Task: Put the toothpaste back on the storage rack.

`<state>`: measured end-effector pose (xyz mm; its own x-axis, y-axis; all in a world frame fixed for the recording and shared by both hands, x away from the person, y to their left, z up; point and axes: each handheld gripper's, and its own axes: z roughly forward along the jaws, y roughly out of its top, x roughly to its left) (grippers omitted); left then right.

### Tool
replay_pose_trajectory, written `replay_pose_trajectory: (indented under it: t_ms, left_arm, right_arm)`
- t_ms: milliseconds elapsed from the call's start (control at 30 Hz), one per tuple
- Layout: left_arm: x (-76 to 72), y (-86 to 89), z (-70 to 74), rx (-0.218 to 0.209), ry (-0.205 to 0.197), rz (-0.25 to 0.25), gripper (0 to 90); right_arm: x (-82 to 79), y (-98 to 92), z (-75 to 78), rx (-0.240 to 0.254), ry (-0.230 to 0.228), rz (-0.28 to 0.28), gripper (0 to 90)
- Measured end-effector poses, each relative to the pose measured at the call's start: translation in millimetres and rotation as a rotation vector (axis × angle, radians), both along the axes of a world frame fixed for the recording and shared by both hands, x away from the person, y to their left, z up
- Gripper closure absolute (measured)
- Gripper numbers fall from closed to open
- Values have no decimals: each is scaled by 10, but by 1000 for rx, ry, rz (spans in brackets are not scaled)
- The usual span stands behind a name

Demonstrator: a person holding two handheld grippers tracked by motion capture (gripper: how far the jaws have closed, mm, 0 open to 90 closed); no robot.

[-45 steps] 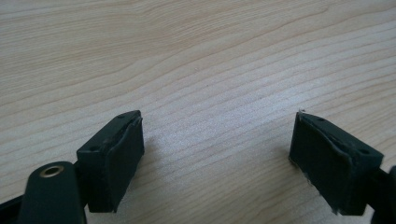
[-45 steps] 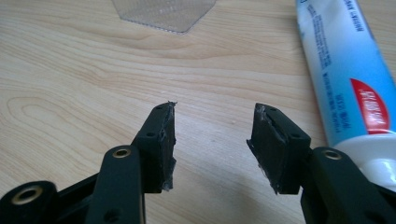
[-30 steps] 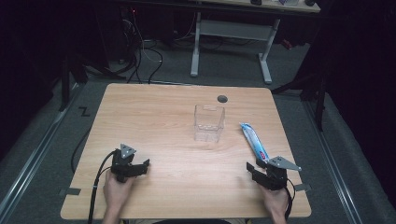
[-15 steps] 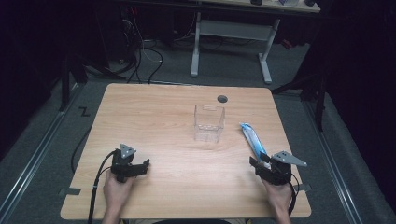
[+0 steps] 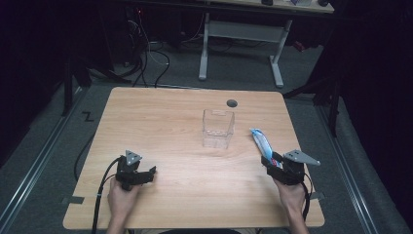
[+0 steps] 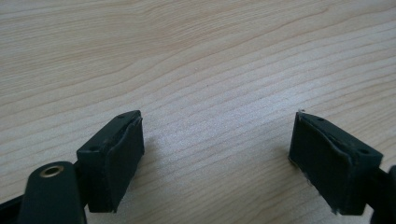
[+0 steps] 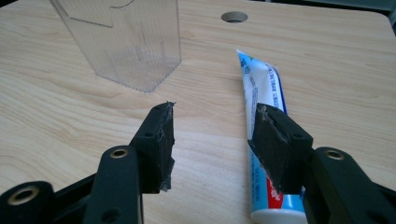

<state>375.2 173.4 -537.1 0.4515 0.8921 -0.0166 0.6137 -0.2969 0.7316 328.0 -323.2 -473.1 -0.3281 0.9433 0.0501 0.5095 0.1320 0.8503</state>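
A white and blue toothpaste tube [image 5: 260,140] lies flat near the table's right edge, its cap end towards the person. My right gripper [image 5: 269,161] hovers at that cap end. In the right gripper view, the right gripper [image 7: 212,126] is open; its jaws have just been closing a little, with bare wood in the gap. The tube [image 7: 259,84] runs under the right-hand jaw, and no pad presses on it. A clear plastic box [image 5: 217,129] stands upright mid-table, left of the tube [image 7: 126,42]. My left gripper [image 5: 148,173] rests low at the front left, open [image 6: 217,144] over bare wood.
The wooden table [image 5: 160,122] has a round cable hole [image 5: 232,103] near its far edge, behind the clear box. Cables trail from both grippers off the front edge. A desk frame stands on the dark floor beyond the table.
My right gripper has risen a little and edged forward over the tube's near end. The left gripper, tube and box have stayed put.
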Motion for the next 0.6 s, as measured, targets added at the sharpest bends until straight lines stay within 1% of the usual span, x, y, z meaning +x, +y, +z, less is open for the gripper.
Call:
replay_pose_trajectory:
  t_ms: [233,400,500,533,600]
  left_arm:
    - [0,0,0,0,0,0,183]
    - [0,0,0,0,0,0,183]
    - [0,0,0,0,0,0,183]
    - [0,0,0,0,0,0,183]
    - [0,0,0,0,0,0,183]
  right_arm:
    - [100,29,66,-13,-8,1,490]
    - [179,68,97,-33,17,8,501]
    - [220,75,112,-48,16,11,494]
    - [239,78,119,-50,28,6,492]
    - [277,71,128,-55,35,9,489]
